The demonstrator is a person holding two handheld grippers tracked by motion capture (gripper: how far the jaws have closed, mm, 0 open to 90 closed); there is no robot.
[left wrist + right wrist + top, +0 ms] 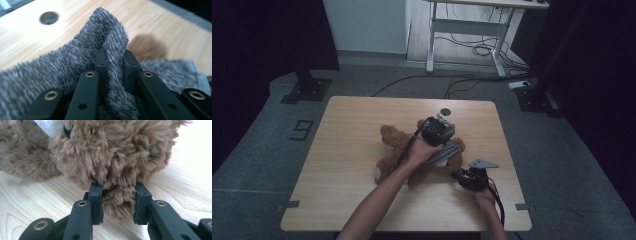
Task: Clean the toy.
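The left tongs pinch the grey cloth lying over the teddy bear; the right tongs squeeze the bear's near end.

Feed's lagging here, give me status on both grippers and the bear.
Left gripper shut on grey cloth. Right gripper shut on teddy bear limb. Nothing obstructing.
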